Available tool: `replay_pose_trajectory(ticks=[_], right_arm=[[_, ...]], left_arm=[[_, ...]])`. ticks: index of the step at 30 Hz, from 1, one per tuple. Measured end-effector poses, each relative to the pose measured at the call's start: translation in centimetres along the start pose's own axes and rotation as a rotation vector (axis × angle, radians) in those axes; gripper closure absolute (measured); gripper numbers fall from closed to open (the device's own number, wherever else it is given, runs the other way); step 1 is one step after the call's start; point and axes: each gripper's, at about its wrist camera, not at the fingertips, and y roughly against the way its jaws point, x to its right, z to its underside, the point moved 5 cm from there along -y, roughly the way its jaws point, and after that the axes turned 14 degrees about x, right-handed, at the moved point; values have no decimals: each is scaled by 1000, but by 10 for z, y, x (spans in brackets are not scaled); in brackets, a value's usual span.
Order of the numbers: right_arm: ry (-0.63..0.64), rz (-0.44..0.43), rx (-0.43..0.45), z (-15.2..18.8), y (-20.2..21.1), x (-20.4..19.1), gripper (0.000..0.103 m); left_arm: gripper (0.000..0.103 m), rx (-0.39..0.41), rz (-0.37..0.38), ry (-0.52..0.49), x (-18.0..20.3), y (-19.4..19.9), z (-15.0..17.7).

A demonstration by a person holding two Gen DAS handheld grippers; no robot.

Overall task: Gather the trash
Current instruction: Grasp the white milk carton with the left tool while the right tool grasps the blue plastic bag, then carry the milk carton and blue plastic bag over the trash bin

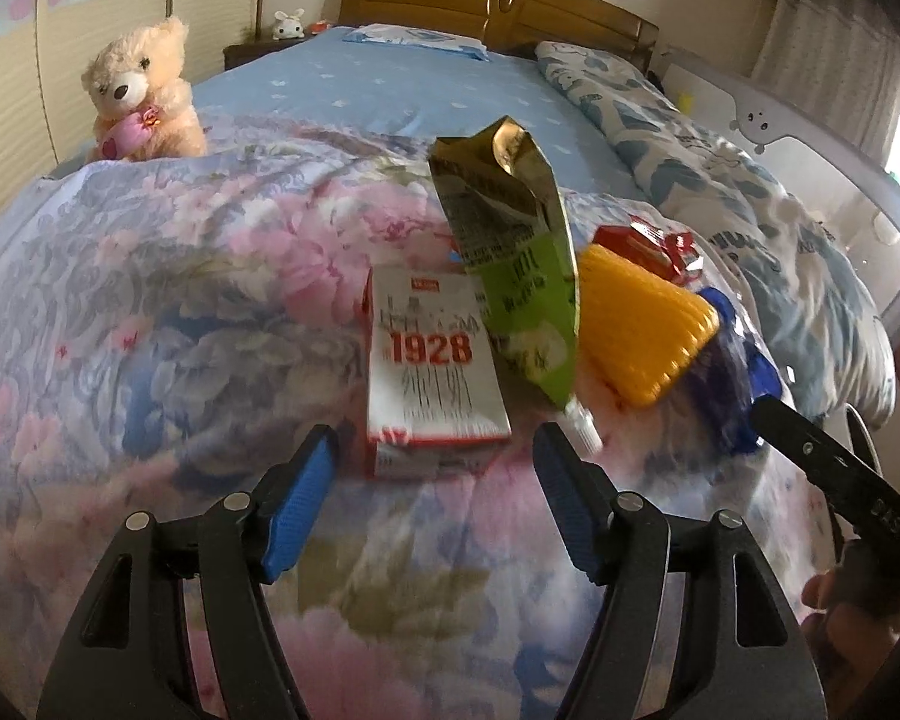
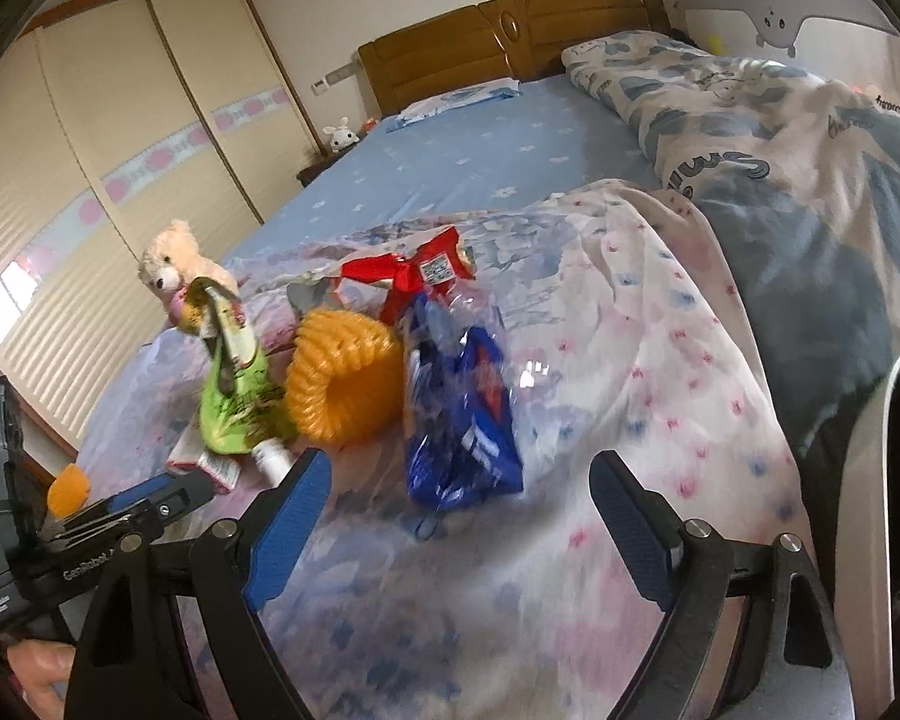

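Observation:
A white-and-red carton marked 1928 (image 1: 432,372) lies on the floral quilt (image 1: 150,300). Its near end sits between the fingertips of my open left gripper (image 1: 435,444), and the pads stand apart from it. A green spouted pouch (image 1: 510,252) leans over the carton, beside a yellow ribbed ring (image 1: 642,330) and a red wrapper (image 1: 654,246). In the right wrist view a crumpled blue plastic bag (image 2: 462,420) lies just ahead of my open right gripper (image 2: 459,468), its near edge between the untouching fingers. The ring (image 2: 342,378), pouch (image 2: 234,396) and red wrapper (image 2: 414,270) lie to its left.
A teddy bear (image 1: 144,96) sits at the quilt's far left edge. A blue-and-white duvet (image 1: 720,138) is heaped along the right side of the bed, with a crib rail (image 1: 810,138) behind it. A wardrobe (image 2: 120,150) stands left of the wooden headboard (image 2: 510,42).

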Motion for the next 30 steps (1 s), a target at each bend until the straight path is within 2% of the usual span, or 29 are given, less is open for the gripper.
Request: replay_pose_trajectory(ticks=[2, 3, 4, 6, 7, 8, 10, 18, 24, 30], right_arm=[[3, 8, -13, -1, -8, 1, 23], [3, 10, -18, -1, -11, 1, 26], [3, 13, -23, -1, -14, 1, 31], [11, 22, -32, 0, -19, 1, 42], [15, 25, -40, 1, -22, 1, 58], [17, 29, -42, 2, -22, 1, 65], [19, 22, -31, 1, -19, -1, 70], [6, -13, -8, 9, 14, -4, 74], [-8, -25, 8, 16, 45, -2, 74], [-33, -23, 35, 19, 76, 8, 74]], left_arm=[[36, 6, -7, -11, 0, -4, -1], [40, 6, -8, -16, 0, -5, -1], [55, 3, -3, -19, -1, -7, 0], [55, 0, 1, -23, -2, -7, 2], [55, 11, -1, -26, -3, -4, 2], [55, 18, -3, -29, -4, 0, 2], [55, 25, -5, -25, -6, 6, 4], [55, 39, 17, 10, -9, 36, 17], [55, 53, 73, -1, 9, 63, 27], [55, 61, 156, -41, 44, 83, 33]])
